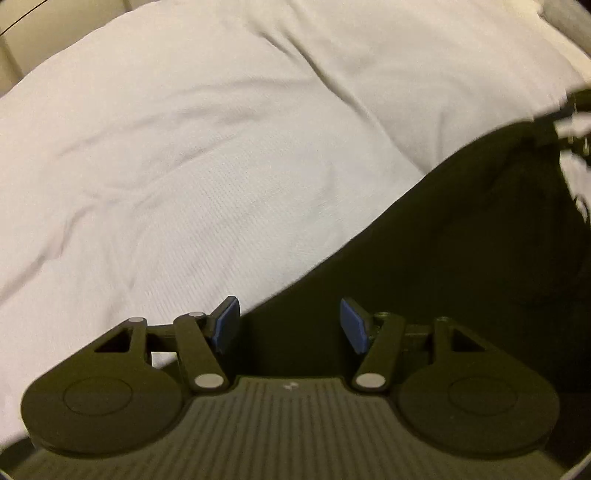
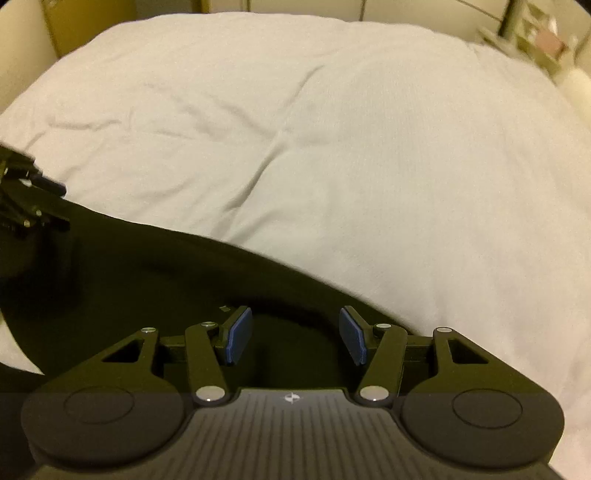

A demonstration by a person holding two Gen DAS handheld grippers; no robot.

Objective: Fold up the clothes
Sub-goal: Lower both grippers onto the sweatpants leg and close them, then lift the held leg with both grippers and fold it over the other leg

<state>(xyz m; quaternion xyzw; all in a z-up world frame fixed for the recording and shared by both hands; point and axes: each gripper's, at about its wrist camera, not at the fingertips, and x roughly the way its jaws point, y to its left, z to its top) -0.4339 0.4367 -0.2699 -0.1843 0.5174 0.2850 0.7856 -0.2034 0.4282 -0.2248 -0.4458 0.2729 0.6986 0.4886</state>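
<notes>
Fingers on both of your grippers stand apart, with nothing between the blue pads. Nearest in the left wrist view, your left gripper (image 1: 289,325) hovers over the edge of a dark garment (image 1: 461,240), its left pad above white fabric and its right pad above the dark cloth. The garment fills the lower right of that view, and its edge runs as a diagonal from beside the left pad up toward the right border. Nearest in the right wrist view, your right gripper (image 2: 295,334) sits over the same dark garment (image 2: 147,266), which spreads across the lower left of that view and narrows to the right, just beyond the right pad. The cloth is too dark to show seams or tell what kind of clothing it is. It lies on a bed covered with a white quilt (image 2: 332,147), softly creased, which takes up most of both views beyond the garment. At the far right edge of the left wrist view, part of your right gripper (image 1: 576,125) shows, blurred, at the garment's far edge; in the right wrist view your left gripper (image 2: 29,192) shows at the left border, at the cloth's edge. Beyond the bed, pale walls and some blurred furniture (image 2: 535,33) appear at the top.
</notes>
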